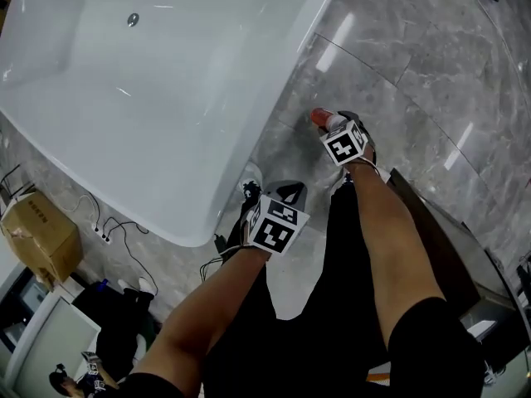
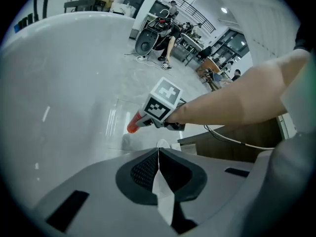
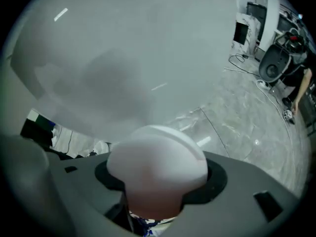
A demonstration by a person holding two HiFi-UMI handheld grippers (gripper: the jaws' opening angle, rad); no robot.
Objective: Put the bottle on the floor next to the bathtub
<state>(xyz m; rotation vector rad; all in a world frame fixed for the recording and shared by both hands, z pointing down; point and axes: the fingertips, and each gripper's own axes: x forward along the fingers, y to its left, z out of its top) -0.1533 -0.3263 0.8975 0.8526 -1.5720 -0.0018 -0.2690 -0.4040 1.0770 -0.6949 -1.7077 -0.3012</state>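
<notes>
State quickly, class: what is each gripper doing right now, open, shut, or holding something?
Left gripper: shut, nothing seen between its jaws.
Right gripper: shut on the bottle.

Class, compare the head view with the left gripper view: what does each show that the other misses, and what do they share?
Only the head view: the drain and a cardboard box. Only the left gripper view: the left claw, jaws together, nothing between them. Both: the right claw holding the red-ended bottle beside the bathtub, over grey marble floor.
</notes>
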